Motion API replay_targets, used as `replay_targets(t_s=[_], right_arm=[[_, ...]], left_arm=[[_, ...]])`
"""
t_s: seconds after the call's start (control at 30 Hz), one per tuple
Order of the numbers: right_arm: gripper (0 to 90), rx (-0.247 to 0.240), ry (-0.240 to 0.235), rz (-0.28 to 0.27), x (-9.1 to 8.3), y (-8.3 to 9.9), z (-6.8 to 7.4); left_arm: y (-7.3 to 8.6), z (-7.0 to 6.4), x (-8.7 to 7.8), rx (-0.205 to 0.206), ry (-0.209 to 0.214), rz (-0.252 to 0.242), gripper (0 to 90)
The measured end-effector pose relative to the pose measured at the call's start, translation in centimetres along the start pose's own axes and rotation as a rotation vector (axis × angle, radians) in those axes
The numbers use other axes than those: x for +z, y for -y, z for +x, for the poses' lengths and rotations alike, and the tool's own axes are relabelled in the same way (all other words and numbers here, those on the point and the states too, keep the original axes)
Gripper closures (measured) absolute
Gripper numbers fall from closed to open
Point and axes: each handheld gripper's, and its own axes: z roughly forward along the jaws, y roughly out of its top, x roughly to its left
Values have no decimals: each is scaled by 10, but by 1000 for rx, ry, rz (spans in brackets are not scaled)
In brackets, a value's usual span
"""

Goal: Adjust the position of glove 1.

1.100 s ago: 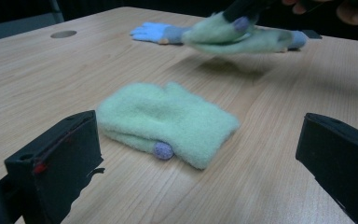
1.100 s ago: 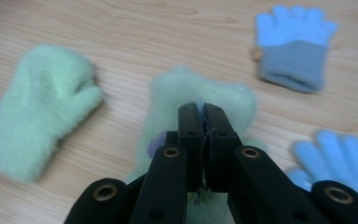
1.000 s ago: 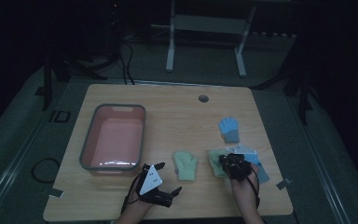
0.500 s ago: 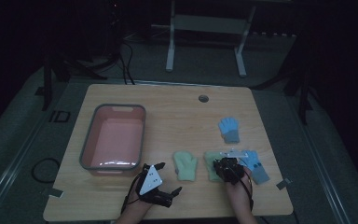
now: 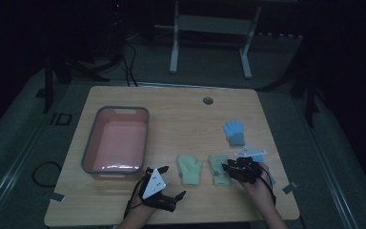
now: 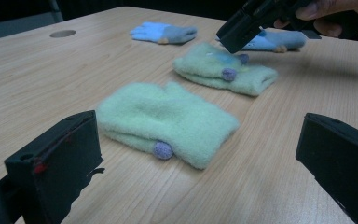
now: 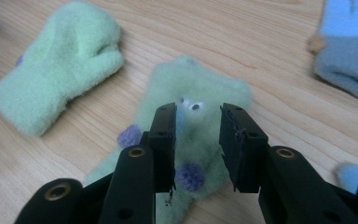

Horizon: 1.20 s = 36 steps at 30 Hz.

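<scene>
A: Where is your right hand-held gripper (image 7: pixel 196 140)?
B: Above the green mitten (image 7: pixel 191 116) lying on the tabletop (image 5: pixel 181 114), jaws narrowly parted, gripping nothing.
A: And your left hand-held gripper (image 6: pixel 200 154)?
B: Spread wide before the second green mitten (image 6: pixel 165 119). The pink tub (image 5: pixel 91 157) holds nothing.

Only readable marking was "ID" in pale letters on the dark floor mat (image 5: pixel 57 119), left of the table (image 5: pixel 181 109). Nothing else legible.
</scene>
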Motion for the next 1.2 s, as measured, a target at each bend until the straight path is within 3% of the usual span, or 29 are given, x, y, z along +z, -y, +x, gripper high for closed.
replay_targets(t_s=[0.2,0.37,0.53,0.63,0.7,0.93,1.2], right_arm=[[661,-3,-23,-27,6,2,4],[641,-7,-6,0,17,10,8],[694,-51,16,-18,20,16,12],[728,-51,26,-50,21,20,13],[805,-60,37,-50,21,20,14],[864,-43,69,-33,15,7,23],[865,-58,89,-133,-9,-33,45]], left_arm=[[0,0,0,1,-2,-1,1],[0,0,0,3,1,-1,1],[0,0,0,4,1,-1,1],[0,0,0,4,1,-1,1],[0,0,0,4,1,-1,1],[0,0,0,-2,2,0,1],[0,0,0,1,-2,-2,1]])
